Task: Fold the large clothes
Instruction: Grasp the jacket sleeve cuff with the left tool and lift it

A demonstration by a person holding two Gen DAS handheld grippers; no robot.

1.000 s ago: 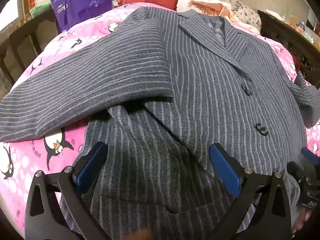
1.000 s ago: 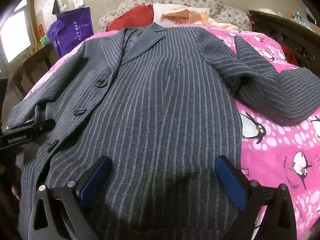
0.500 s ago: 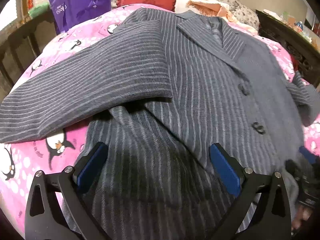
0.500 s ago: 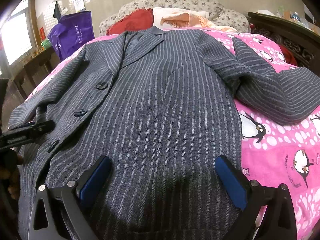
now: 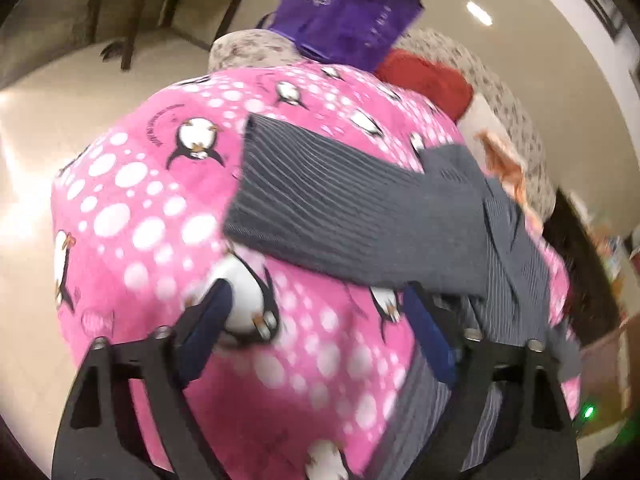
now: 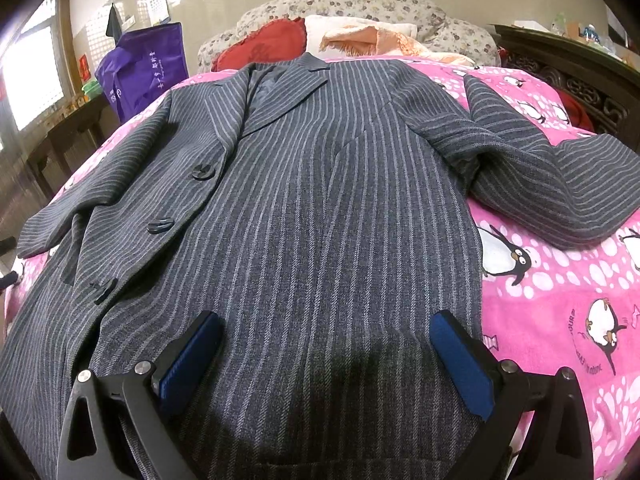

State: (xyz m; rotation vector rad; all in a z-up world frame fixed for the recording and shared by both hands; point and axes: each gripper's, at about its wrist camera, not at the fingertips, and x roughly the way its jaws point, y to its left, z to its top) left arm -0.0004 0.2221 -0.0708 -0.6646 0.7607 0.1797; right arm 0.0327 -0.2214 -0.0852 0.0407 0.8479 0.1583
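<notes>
A grey pinstriped suit jacket (image 6: 320,200) lies face up and spread out on a pink penguin blanket (image 6: 560,300). My right gripper (image 6: 324,352) is open and empty just above the jacket's lower front. In the left wrist view, the jacket's left sleeve (image 5: 340,208) lies stretched across the blanket (image 5: 140,220). My left gripper (image 5: 316,328) is open and empty above the blanket, just below that sleeve, at the jacket's left edge. The view is tilted and blurred.
A purple bag (image 6: 140,72) stands at the bed's far left; it also shows in the left wrist view (image 5: 344,12). Red (image 6: 260,44) and peach (image 6: 368,40) pillows lie at the head. Dark wooden furniture (image 6: 580,68) stands right. Bare floor (image 5: 60,100) lies beside the bed.
My left gripper has swung left off the jacket's front and now looks over the left sleeve and bed edge. My right gripper has barely moved.
</notes>
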